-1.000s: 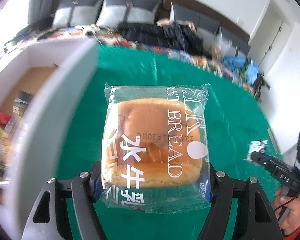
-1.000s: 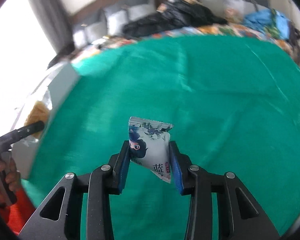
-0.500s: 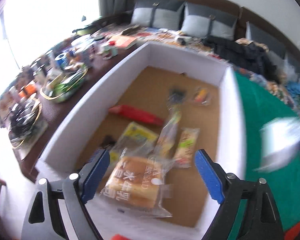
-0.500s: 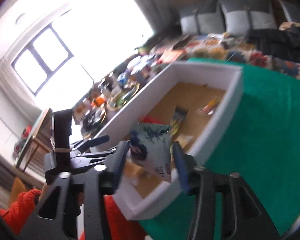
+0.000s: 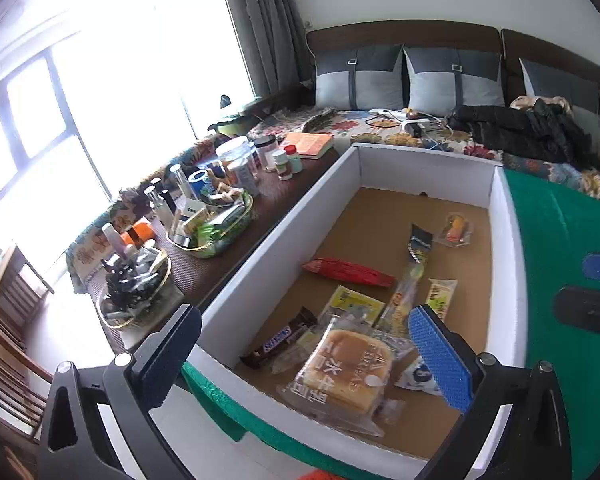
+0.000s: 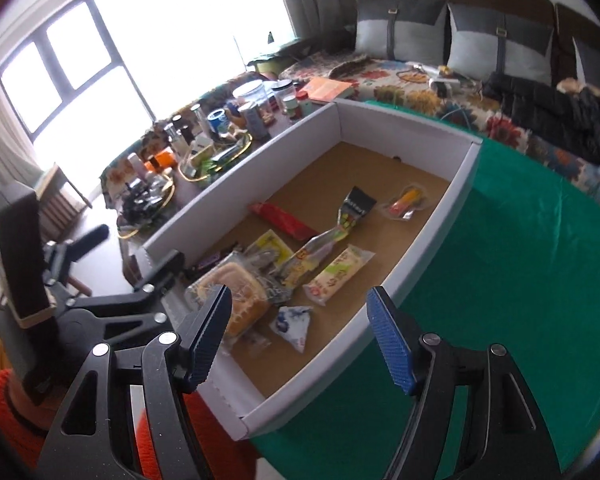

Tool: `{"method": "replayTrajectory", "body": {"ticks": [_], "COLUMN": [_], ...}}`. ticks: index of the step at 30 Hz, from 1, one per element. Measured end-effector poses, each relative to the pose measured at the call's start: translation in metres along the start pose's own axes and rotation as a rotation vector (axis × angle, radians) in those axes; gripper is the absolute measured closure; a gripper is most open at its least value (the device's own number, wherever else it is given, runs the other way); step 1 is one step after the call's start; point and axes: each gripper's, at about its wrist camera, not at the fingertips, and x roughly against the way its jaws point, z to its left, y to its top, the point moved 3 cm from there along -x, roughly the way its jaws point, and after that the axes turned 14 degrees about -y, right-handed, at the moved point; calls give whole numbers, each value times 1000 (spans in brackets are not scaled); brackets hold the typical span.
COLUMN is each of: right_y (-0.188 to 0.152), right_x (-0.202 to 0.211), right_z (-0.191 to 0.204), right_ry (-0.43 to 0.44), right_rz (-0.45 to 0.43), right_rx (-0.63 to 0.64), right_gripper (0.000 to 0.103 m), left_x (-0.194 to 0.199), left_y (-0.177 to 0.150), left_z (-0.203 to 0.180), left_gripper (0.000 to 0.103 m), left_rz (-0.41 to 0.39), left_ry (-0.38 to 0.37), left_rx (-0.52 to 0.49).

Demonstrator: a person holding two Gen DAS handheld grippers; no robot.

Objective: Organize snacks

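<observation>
Bread pack [image 5: 342, 372] lies flat on the floor of the white box [image 5: 284, 216], just below and between the left gripper [image 5: 312, 356] pads, not touched; jaws wide and still opening. Right gripper [image 6: 300, 336] hangs over the box's near corner, jaws apart with nothing between them. White-and-blue triangular packet [image 6: 294, 322] rests on the box floor under it, beside the bread pack. Other snacks sit farther ahead of both grippers.
</observation>
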Motion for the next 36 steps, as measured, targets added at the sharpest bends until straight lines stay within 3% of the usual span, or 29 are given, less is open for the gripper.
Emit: {"method": "replayTrajectory", "body": {"ticks": [4,13,16,20,25,36], "right_y": [-3,-2,-1,-2,-2,10], "right_x": [-7,-11,-12,-13,-17,-13], "right_z": [4,10,15,20,23,30], "right_ry": [-73,-144,-149,-185,-223,-265], "right_rz": [16,38,42,24,27,19], "right_rx": [34,65,73,82,92,122], "right_gripper": [30,29,21,19,18,18], "left_x": [3,0,0,0,11,18], "left_y": [-1,-5,-6,-9,-7,10], "left_z": [8,19,23,25,22,29], "left_gripper": [0,0,0,0,0,0], "left_rz": [49,83,101,136,102,85], "left_ry": [-37,-92,-104,-81,-68,-107], "left_rx": [77,122,130,110,59,141]}}
